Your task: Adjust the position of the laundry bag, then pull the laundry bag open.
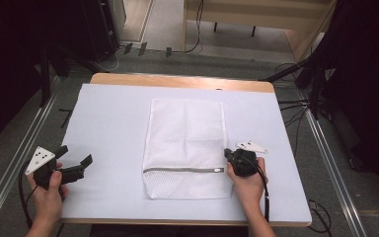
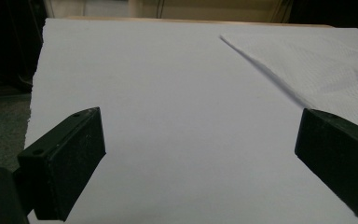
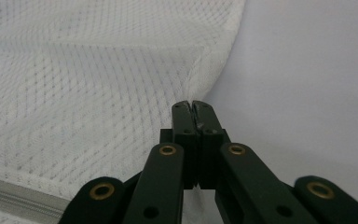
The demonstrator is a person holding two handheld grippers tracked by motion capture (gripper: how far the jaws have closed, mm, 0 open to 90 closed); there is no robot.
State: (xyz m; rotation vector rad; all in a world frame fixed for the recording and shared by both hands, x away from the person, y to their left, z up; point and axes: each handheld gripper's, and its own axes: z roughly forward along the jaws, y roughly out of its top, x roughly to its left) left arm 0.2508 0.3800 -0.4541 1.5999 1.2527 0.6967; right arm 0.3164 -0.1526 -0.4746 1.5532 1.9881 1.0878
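Hands are entering from the near counter (image 1: 108,118) edge, one claw in each. Right claw (image 1: 226,153) is sitting at the right edge of the mesh bag (image 1: 185,143), just above the zipper (image 1: 182,170) end; in the right gripper view its jaws are standing fully closed, tips right at the bag's hemmed edge (image 3: 205,70). Whether any mesh is pinched between them is not clear; no fabric is showing between the pads.

Left claw (image 1: 74,159) is hovering over bare counter, well left of the bag, jaws standing wide apart and holding nothing; the bag's left edge (image 2: 270,74) is showing beyond its right jaw.

Bag is lying flat mid-counter, long side running away from the person, zipper across the near end, pull (image 1: 219,170) at the right.

Judging the step: securing the bag's right edge near the pull. Doing it well likely means keeping the tips low and level with the cloth, taking hem rather than loose mesh, and bringing the left claw in to pin the opposite side before any pulling.

Pose: right hand (image 1: 246,185) is gripping from behind, claw pointing left and slightly forward. Left hand (image 1: 47,195) is holding its claw aimed right toward the bag.
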